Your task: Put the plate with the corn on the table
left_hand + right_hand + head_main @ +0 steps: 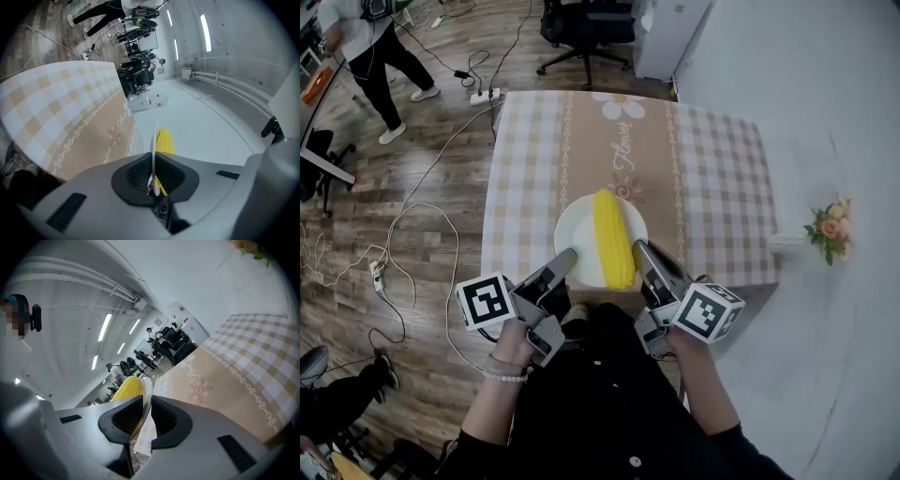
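Observation:
A white plate carries a yellow corn cob over the near edge of the checked table. My left gripper is shut on the plate's left rim, my right gripper on its right rim. The left gripper view shows the plate edge-on, pinched in the left gripper, the corn just beyond. In the right gripper view the plate rim sits clamped in the right gripper with the corn beside it. I cannot tell whether the plate touches the cloth.
The tablecloth has a beige central runner with a flower print. Artificial flowers stand out beside the table's right edge. Cables and a power strip lie on the wooden floor at left; an office chair and a person are beyond.

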